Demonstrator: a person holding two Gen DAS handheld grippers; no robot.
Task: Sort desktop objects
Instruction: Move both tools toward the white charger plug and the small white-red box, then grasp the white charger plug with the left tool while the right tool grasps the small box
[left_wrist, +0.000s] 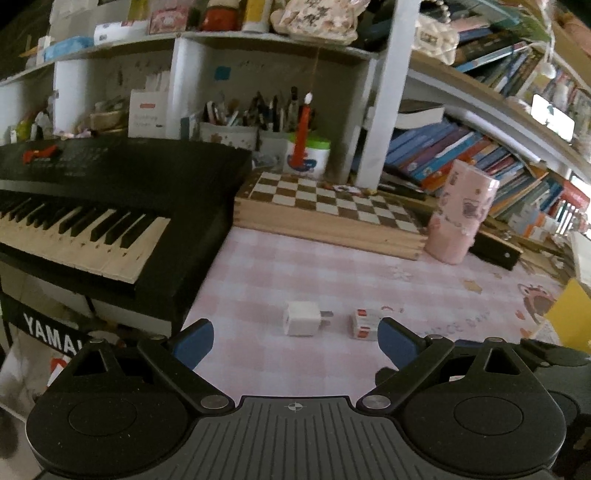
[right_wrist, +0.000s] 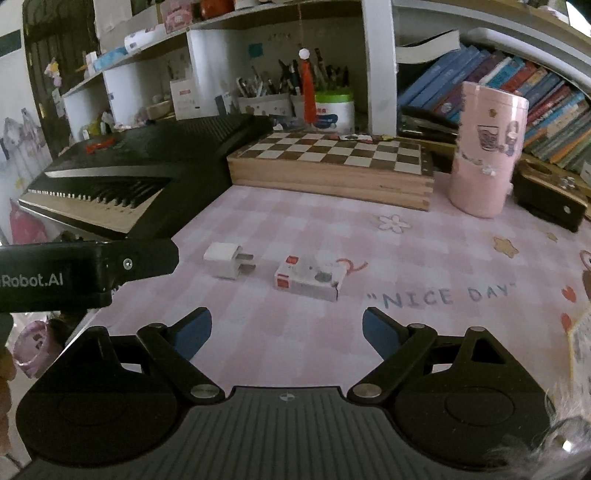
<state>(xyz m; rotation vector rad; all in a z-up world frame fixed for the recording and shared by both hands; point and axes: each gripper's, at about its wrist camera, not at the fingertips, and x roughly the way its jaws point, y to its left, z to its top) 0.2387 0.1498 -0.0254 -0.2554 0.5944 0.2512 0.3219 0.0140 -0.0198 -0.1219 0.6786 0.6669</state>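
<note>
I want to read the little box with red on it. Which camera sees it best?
The right wrist view: the little box lies whole and unblocked on the desk. In the left wrist view the left gripper finger covers its right end.

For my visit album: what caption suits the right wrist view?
Open right tool hovering over a pink checked mat, facing a white plug adapter and small box.
</note>
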